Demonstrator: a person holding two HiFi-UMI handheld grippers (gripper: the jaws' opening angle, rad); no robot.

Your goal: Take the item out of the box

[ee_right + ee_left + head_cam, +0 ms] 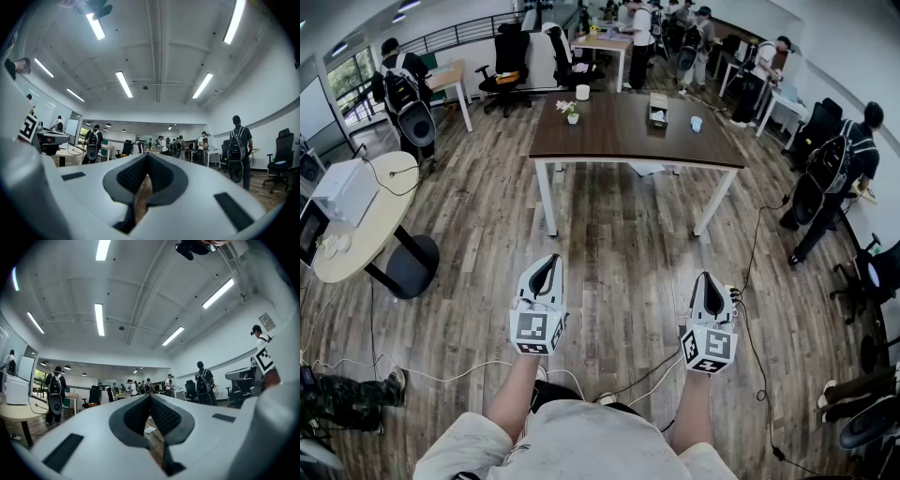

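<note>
Both hand-held grippers, left [551,261] and right [706,278], are held level over the floor, jaws closed on nothing, as the box [658,110] sits well ahead on the desk [619,136]; its item cannot be seen.

Long white ceiling strip lights [99,319] brighten the room evenly; the fisheye views (black-cornered) bend edges and blur the foreground.
</note>
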